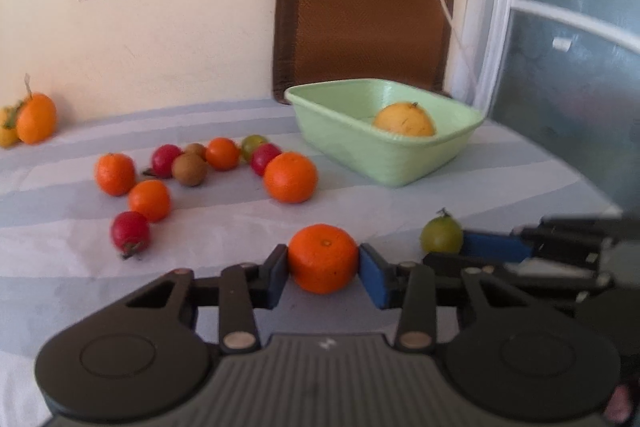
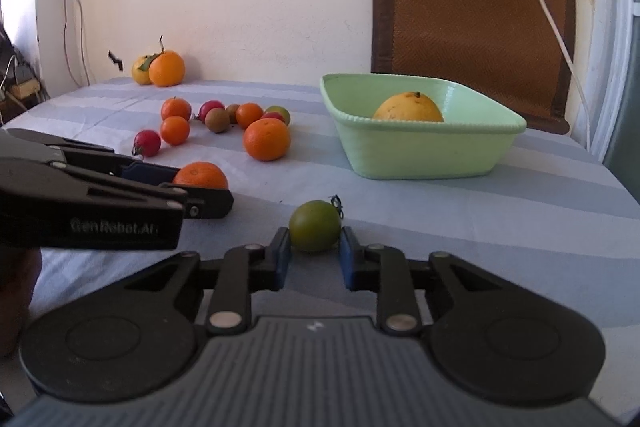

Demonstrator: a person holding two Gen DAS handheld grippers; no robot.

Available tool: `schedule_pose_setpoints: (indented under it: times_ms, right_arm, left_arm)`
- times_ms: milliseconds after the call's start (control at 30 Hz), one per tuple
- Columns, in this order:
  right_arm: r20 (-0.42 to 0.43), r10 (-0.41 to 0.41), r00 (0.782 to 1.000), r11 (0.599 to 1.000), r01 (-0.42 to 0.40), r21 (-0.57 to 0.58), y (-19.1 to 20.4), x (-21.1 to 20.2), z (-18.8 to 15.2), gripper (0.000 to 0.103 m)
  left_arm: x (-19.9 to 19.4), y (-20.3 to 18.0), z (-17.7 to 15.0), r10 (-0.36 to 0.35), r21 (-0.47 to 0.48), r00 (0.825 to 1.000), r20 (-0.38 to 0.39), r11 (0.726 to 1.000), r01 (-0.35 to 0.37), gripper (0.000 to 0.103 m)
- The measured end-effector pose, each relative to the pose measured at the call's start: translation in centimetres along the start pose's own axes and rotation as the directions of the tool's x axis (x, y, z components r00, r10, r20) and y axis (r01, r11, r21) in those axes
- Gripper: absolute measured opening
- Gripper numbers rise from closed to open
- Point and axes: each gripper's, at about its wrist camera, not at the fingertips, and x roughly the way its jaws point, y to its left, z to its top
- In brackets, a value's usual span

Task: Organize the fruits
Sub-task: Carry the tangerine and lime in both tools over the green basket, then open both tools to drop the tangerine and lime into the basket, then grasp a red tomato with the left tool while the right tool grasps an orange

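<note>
Jaws of the left gripper (image 1: 323,263) clamp an orange (image 1: 322,258); right gripper (image 2: 315,251) jaws closely flank a green fruit (image 2: 315,225), contact unclear.

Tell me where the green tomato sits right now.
The green tomato rests on the striped cloth between the right claw pads, in front of the green basin, right of the left claw's orange.
</note>
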Motion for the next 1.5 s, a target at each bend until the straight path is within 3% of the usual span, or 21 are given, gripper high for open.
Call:
schedule_pose_setpoints:
  times_ms: [100,300,533,767,867,1000,1167,1267,1333,1500]
  right_arm:
    - [0.065,0.015,0.998,0.999,-0.018,0.047,-1.1,-0.9,0.3,0.028]
    - [0.212,-0.107,0.971,0.992,0.09,0.09,-4.7,-1.6,3.7,0.028]
    - [0.193,-0.175,0.966,0.981,0.154,0.117,-7.9,1.9,5.5,0.029]
    - [0.193,-0.173,0.966,0.981,0.152,0.121,-8.4,2.9,5.0,0.033]
    - [0.211,-0.174,0.962,0.982,0.153,0.114,-8.2,2.7,4.7,0.034]
    - [0.249,-0.179,0.952,0.981,0.155,0.114,-8.2,2.1,4.4,0.034]
    - [0.31,-0.19,0.932,0.978,0.15,0.147,-8.5,1.2,4.4,0.034]
    - [0.347,-0.163,0.924,0.977,0.101,0.189,-8.2,0.0,4.4,0.034]
    - [0.365,-0.102,0.925,0.979,0.028,0.202,-7.5,-1.0,4.3,0.034]
    - [0.31,0.106,0.945,0.982,-0.149,0.117,-3.0,-1.5,4.2,0.036]
  left_arm:
    - [-0.1,-0.2,2.3,-0.035,-0.012,0.999,0.032,0.999,0.035,0.038]
    - [2.0,-2.0,8.2,-0.085,0.017,0.993,0.084,0.996,0.084,0.038]
    - [7.2,-3.4,10.5,-0.063,0.014,0.998,0.012,0.998,0.063,0.038]
    - [8.6,-3.4,10.1,-0.035,0.022,0.999,-0.004,0.999,0.035,0.043]
    - [7.8,-3.2,10.3,-0.031,0.022,0.999,0.011,0.999,0.031,0.045]
    - [4.2,-0.9,10.3,-0.026,-0.021,0.995,0.091,0.999,0.028,0.045]
    - [-1.7,5.3,8.6,0.078,-0.125,0.981,0.175,0.991,-0.056,0.046]
    - [-4.1,8.7,6.5,0.177,-0.174,0.97,0.169,0.974,-0.147,0.046]
    - [-5.2,10.4,4.7,0.217,-0.2,0.965,0.149,0.962,-0.186,0.046]
    - [-5.4,11.6,1.6,0.211,-0.208,0.971,0.113,0.96,-0.185,0.057]
